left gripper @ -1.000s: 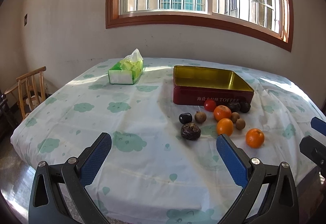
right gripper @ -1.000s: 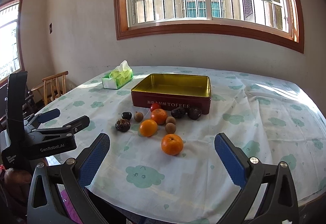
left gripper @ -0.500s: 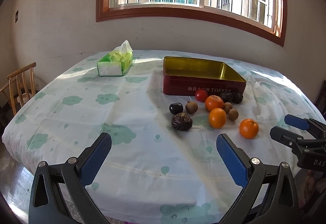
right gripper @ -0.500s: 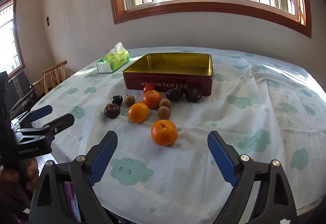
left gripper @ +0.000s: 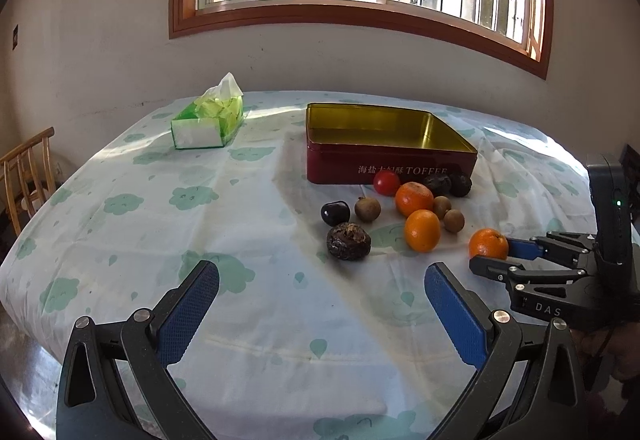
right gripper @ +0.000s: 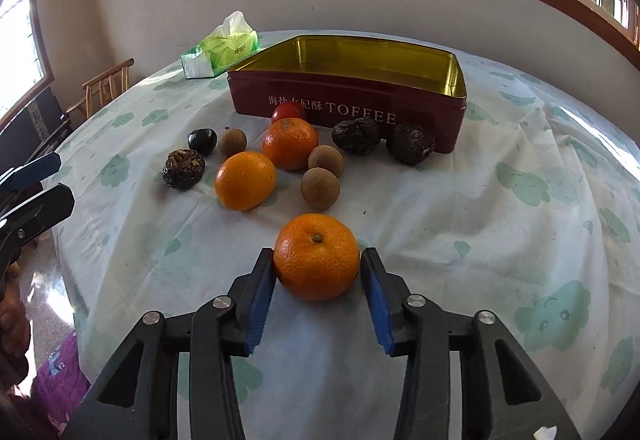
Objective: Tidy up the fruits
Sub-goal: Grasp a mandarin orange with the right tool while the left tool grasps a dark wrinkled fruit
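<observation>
A red toffee tin (right gripper: 348,108) with a gold inside stands open and empty on the table; it also shows in the left wrist view (left gripper: 384,156). Several fruits lie in front of it: oranges, brown longans, dark wrinkled fruits, a cherry tomato (right gripper: 288,111). My right gripper (right gripper: 318,266) has closed around the nearest orange (right gripper: 316,256), both pads touching its sides as it rests on the cloth; the left wrist view shows this orange (left gripper: 488,243) too. My left gripper (left gripper: 322,290) is open and empty above the table's front, left of the fruits.
A green tissue box (left gripper: 208,120) stands at the back left of the table. A wooden chair (left gripper: 24,176) is beside the table's left edge. The tablecloth (left gripper: 160,208) is white with green prints. A wall with a window is behind.
My right gripper has moved forward and down to the nearest orange and narrowed its jaws onto it. My left gripper has shifted slightly nearer the table and stayed open.
</observation>
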{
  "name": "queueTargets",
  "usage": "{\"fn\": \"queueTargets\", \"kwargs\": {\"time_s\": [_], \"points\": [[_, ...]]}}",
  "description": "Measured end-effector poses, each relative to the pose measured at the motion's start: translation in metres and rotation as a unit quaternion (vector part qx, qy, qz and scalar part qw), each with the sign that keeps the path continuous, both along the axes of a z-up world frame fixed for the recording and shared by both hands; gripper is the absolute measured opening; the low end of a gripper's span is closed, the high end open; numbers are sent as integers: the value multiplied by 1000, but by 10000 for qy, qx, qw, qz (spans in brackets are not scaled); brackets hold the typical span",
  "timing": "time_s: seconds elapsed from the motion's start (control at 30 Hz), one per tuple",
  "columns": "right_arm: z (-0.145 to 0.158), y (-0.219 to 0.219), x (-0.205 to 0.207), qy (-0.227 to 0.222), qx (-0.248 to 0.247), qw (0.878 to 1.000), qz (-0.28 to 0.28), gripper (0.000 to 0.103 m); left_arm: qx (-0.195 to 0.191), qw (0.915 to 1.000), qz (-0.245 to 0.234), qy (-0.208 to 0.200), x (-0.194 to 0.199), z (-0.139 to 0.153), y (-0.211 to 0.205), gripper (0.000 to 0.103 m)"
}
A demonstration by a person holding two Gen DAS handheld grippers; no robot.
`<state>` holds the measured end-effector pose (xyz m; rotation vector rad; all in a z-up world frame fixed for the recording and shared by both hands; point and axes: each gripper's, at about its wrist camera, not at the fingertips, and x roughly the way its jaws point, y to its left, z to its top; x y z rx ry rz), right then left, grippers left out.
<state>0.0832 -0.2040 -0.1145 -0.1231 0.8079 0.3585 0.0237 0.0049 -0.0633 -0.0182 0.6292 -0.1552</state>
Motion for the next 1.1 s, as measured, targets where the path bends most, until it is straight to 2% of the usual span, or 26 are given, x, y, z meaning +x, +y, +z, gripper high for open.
{"fn": "queueTargets", "kwargs": {"time_s": [0.1,0.23,0.33,0.43,0.53,0.6,0.83,0.87,0.9,0.93,1.1], "points": [[12,-14,2,0,387,9992,-124,36,-19,9997,-202,98,13,0,-1,101],[20,-34,9,-215,156,9988,-422,36,-140,9982,-550,196,35,1,-1,96],[14,-51,16,-116,287,9979,-566,36,-159,9958,-800,410,54,-2,-5,92],[8,-52,20,-37,291,9977,-618,37,-9,9939,-949,558,66,-8,-13,86],[10,-51,20,-113,303,9978,-573,37,131,9925,-1006,688,75,-15,-17,75],[8,-50,22,-62,281,9980,-568,37,197,9915,-1009,793,81,-20,-19,63],[8,-49,22,-60,271,9980,-562,38,245,9891,-1051,1005,94,-35,-23,62],[8,-48,22,-53,253,9981,-553,38,239,9886,-1062,1037,96,-37,-23,58],[8,-48,22,-48,240,9982,-545,38,232,9878,-1076,1099,97,-41,-24,43],[7,-48,22,-48,226,9982,-546,38,250,9877,-1059,1122,98,-43,-25,40],[7,-48,22,-13,228,9982,-548,38,125,9907,-877,1037,89,-41,-23,37]]}}
